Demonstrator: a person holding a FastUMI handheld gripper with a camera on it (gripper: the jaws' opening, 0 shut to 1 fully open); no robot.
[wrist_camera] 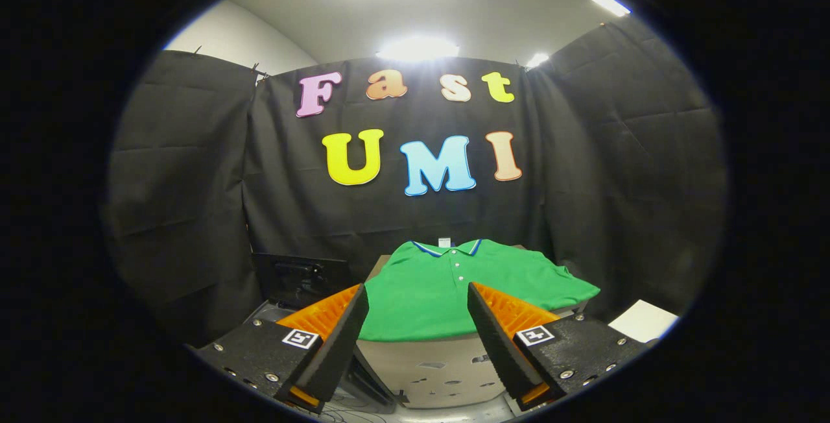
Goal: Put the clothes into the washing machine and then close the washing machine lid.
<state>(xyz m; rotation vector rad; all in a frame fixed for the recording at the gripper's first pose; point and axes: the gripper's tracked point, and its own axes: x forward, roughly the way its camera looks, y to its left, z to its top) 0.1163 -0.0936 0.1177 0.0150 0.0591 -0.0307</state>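
Shirt (pixel 421 293): green polo, lying flat and spread out on top of a pale box-like unit (pixel 431 364), straight ahead of the claw and beyond the fingertips. Collar is pointing away from the claw, the hem is hanging slightly over the near edge, one sleeve is draping off to the right.

Handling, as a guess: light, soft knit, no stiffness, so it is going to sag and trail once lifted. Not fragile, not slippery. A pinch on a raised fold near the hem edge, closest to the claw, is looking like the easiest hold; a flat pinch mid-panel is risking a grab on one layer only.

Gripper (pixel 418 319) is sitting wide apart, nothing between the fingers, not touching the shirt.

Around it: a dark machine-like object (pixel 298 280) is sitting left of the claw, beside the pale unit; can't tell if that is the washer or where its lid is. A white flat sheet (pixel 645 319) is lying to the right. Cables are running below the fingers. Nothing is blocking the straight approach to the hem.
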